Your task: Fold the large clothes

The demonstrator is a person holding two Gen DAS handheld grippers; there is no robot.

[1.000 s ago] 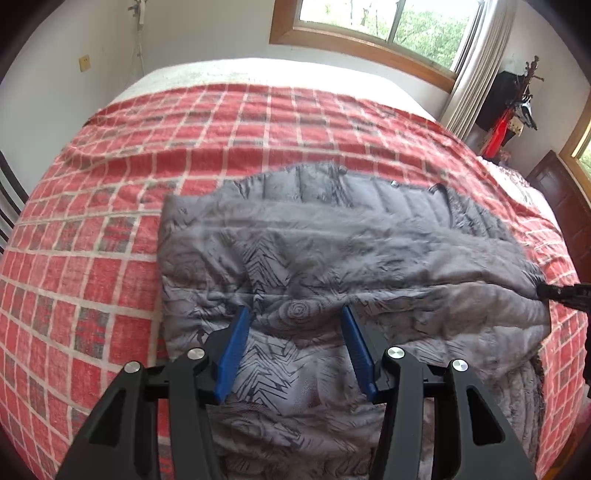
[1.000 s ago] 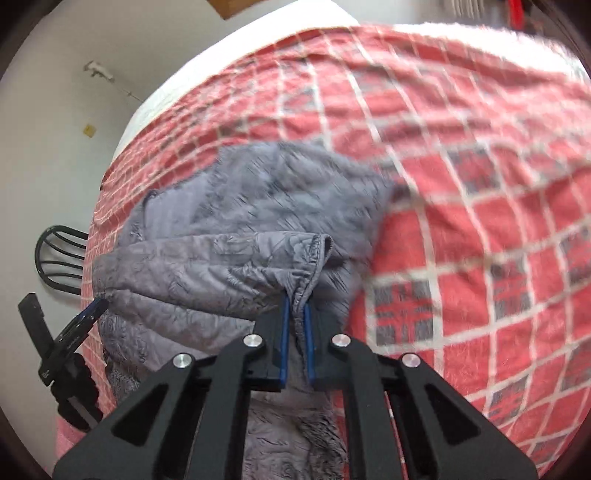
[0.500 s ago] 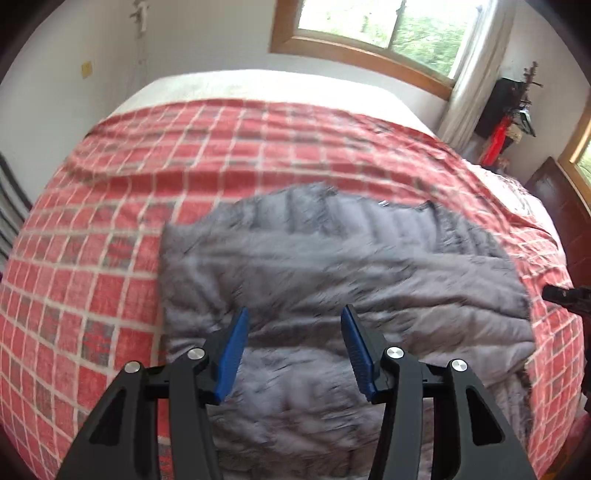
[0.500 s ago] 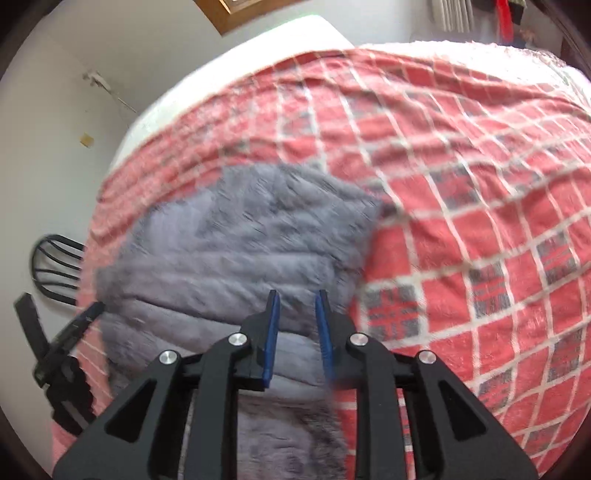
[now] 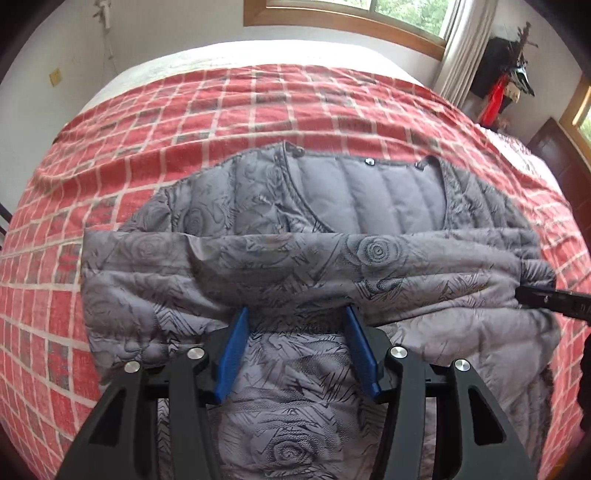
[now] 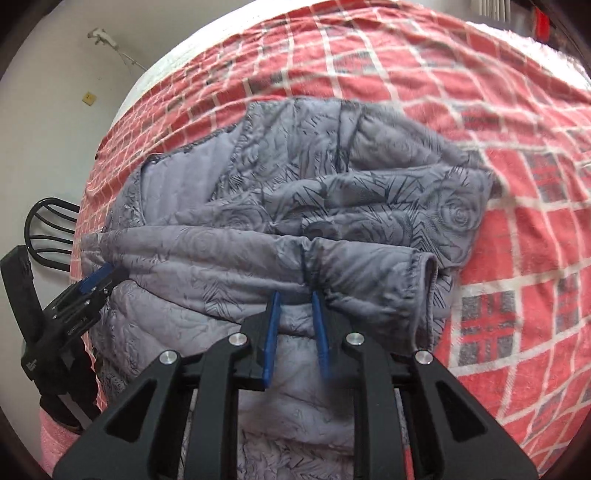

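Jaws apart over folded jacket (image 5: 295,266) edge

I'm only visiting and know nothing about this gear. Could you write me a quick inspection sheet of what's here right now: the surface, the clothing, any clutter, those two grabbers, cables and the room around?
Surface: bed with a red checked blanket, wrinkled, white mattress edge beyond it.
Job's things: grey quilted jacket lying on the blanket, sleeves folded across its body, collar toward the far side.
Clutter: nothing seen on the bed besides the jacket.
Grippers: left gripper fingers apart over the jacket, gripping nothing; right gripper fingers narrowly apart at the sleeve fold, having just let go; no cloth pinched.
Cables: a thin cord hangs on the wall.
Surroundings: wood-framed window, curtain, dark chair beside the bed.
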